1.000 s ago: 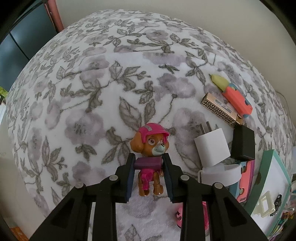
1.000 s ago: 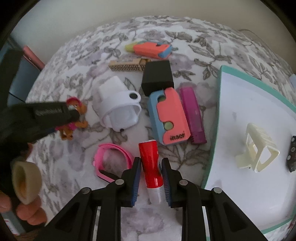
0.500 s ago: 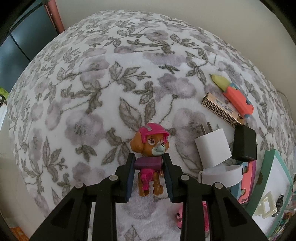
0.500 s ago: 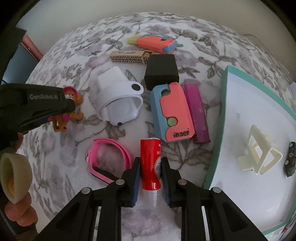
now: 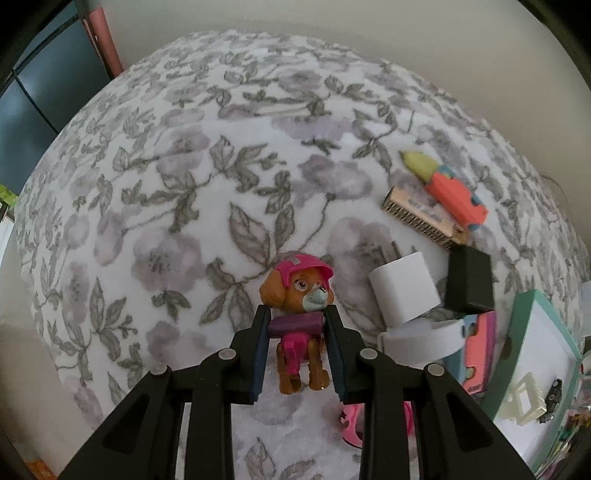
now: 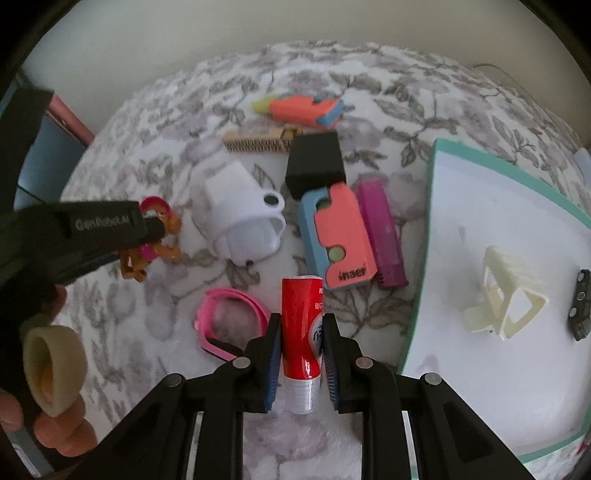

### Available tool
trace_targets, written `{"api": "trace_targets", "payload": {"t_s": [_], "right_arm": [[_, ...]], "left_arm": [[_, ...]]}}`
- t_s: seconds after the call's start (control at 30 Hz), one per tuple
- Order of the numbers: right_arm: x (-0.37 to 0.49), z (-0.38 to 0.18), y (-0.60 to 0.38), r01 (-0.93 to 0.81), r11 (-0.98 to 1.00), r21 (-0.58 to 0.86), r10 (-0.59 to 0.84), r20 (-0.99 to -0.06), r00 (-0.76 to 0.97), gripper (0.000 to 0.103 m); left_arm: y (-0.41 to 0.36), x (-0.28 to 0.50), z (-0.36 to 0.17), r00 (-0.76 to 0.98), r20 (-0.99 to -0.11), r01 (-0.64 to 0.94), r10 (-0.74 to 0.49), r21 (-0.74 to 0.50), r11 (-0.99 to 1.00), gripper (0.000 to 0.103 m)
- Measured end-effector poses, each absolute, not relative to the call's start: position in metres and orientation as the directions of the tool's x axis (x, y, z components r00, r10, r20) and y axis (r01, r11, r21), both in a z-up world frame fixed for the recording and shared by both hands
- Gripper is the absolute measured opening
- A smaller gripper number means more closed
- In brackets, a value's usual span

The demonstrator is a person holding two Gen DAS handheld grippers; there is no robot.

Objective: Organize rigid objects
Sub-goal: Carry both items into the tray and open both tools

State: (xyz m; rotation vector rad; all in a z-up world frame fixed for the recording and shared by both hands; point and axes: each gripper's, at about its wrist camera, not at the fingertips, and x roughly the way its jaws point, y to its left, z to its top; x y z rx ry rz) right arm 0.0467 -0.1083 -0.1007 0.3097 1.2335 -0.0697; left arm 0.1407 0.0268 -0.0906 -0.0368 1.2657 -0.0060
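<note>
Left claw (image 5: 296, 325), nearest the lens in its own view: narrow, blue pads pressed on the purple pack of a small orange plastic puppy figurine in a pink helmet (image 5: 298, 295). Gripped across the back, the figure hangs face up with its legs dangling toward the camera. Probably the widest flat part to squeeze.

Right claw (image 6: 300, 345): closed on a red cylindrical tube with a clear cap (image 6: 302, 332), pads on the round body, cap end toward the camera. A mid-body hold should keep it from pivoting.

Just behind the tube lies a pink plastic hairband (image 6: 232, 317) on the fabric. Beyond it: a white plastic holder with a round black dot (image 6: 247, 218), a coral-and-blue flat case (image 6: 338, 236) touching a purple rectangular bar (image 6: 382, 236), then a black box (image 6: 314, 164), a tan patterned box (image 6: 258, 140), and farthest a coral toy with a yellow tip (image 6: 303, 107).

To the right sits a white tray with a teal rim (image 6: 424, 258), holding a cream claw-style hair clip (image 6: 502, 295) and a small dark item at its edge. My guess is the tray is the destination for both held things.

The surface is a plush floral blanket in white, grey and mauve (image 5: 184, 184), soft, so loose items may tilt. Whether bed or bench lies under it I cannot tell. A plain pale wall (image 5: 332, 22) stands behind, with a dark panel on a pinkish frame at far left.
</note>
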Motion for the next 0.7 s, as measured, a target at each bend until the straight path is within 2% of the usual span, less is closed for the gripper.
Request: {"api": "trace_targets", "payload": {"t_s": [0.17,0.4,0.53,0.7], "right_arm": [[0.033,-0.07,-0.132,0.28,0.922,0.268,0.126,-0.891,0.437,0.022],[0.005,-0.022,-0.175,0.42,0.875,0.243,-0.042,-0.824,0.564,0.022],[-0.019,-0.004,-0.212,0.533,0.824,0.19,-0.172,-0.813,0.556,0.022],[-0.051,-0.01,-0.264,0.686,0.708,0.165,-0.287,-0.821,0.493,0.022]], "left_arm": [[0.024,0.132,-0.057,0.371,-0.926,0.005,-0.062,-0.065,0.998,0.03],[-0.011,0.109,0.009,0.471,-0.866,0.108,-0.165,-0.129,0.986,0.03],[-0.043,0.09,0.034,0.491,-0.845,0.188,-0.209,-0.131,0.973,0.03],[-0.084,0.064,0.039,0.468,-0.848,0.277,-0.249,-0.126,0.953,0.03]]}}
